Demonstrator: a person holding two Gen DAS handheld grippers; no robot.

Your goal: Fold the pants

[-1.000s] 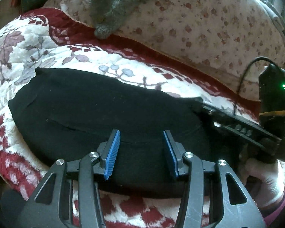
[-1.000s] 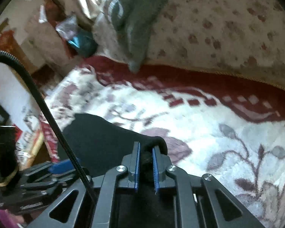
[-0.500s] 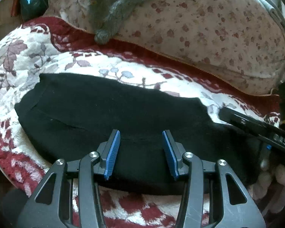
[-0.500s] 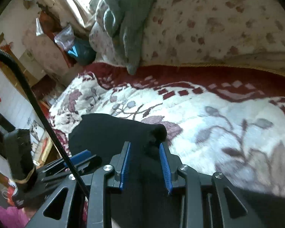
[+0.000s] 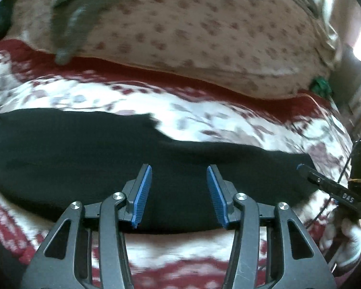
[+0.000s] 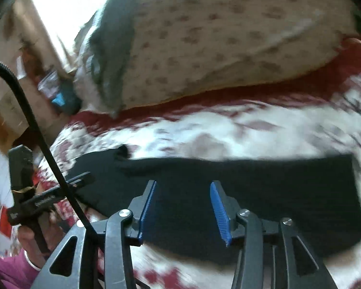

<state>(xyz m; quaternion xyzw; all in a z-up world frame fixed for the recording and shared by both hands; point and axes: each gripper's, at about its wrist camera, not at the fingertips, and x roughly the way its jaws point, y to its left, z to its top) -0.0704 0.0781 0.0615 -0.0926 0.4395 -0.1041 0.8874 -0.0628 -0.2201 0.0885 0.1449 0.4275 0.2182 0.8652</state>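
Bed under red-and-white floral blanket (image 5: 204, 110); spotted quilt (image 5: 204, 31) heaped behind; bright window (image 6: 67, 2), probably, upper left.

Daylight glares from the upper corners, motion blur smears both fisheye views, edges vignette dark

The right gripper (image 6: 184, 210), which a second ago pinched a corner of the black pants (image 6: 252, 192), has just been opening its jaws and now stands clear of the cloth with nothing between its pads. That corner now lies dropped on the floral blanket (image 6: 228, 132), so the pants stretch in a longer flat band. In the left wrist view the right gripper (image 5: 325, 185) sits farther toward the right edge, and the left gripper (image 5: 179, 192) hangs a little wider.
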